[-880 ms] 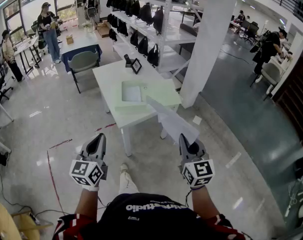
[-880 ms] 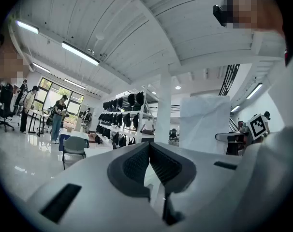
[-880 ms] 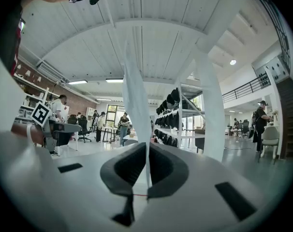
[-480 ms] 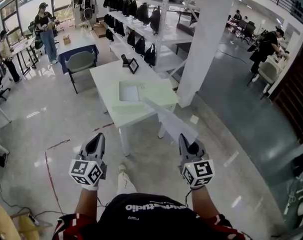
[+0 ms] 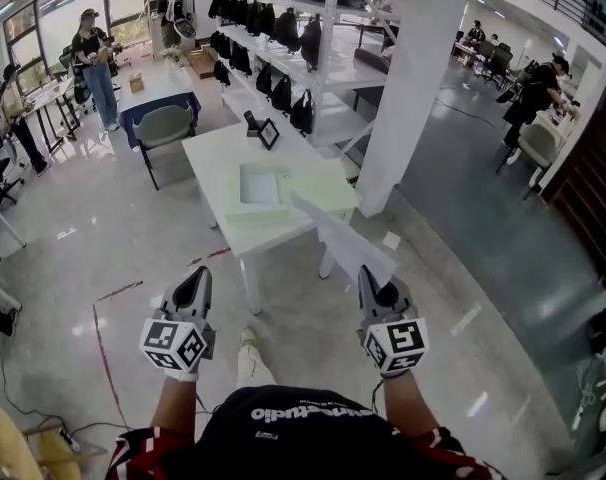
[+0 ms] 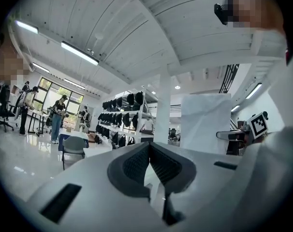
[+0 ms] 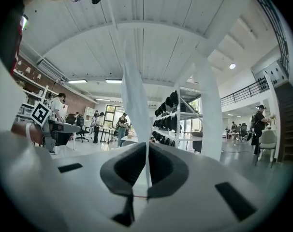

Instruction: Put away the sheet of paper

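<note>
Paper (image 5: pixel 339 236) is being held in the air to the right of centre, a white sheet standing on edge and reaching away from the right gripper (image 5: pixel 367 274) toward the table (image 5: pixel 215 154). The right gripper's jaws are pressing together on the sheet's near edge; in the right gripper view the paper (image 7: pixel 136 98) is rising straight up out of the closed pads. The left gripper (image 5: pixel 197 274) is hovering level at the left, well apart from the sheet, its pads meeting at the tips with nothing between them.

In the head view the sheet's far end is overlapping the near right corner of the table, where a pale green mat (image 5: pixel 321 188) is lying; whether it is reaching over the table cannot be told. A small dark frame (image 5: pixel 271 133) is standing at the table's far edge. A white pillar (image 5: pixel 419 78) is rising just right of the table, and a rack (image 5: pixel 328 28) of black bags (image 5: pixel 283 93) is running behind it. A grey chair (image 5: pixel 167 124) is standing far left of the table, with people (image 5: pixel 95 60) working beyond it. Red tape (image 5: pixel 96 348) is curving across the glossy floor (image 5: pixel 463 268) near left.

Each gripper is carrying a cube (image 5: pixel 395 346) with black square markers. White print is crossing the person's black shirt (image 5: pixel 313 428), too distorted to read.
</note>
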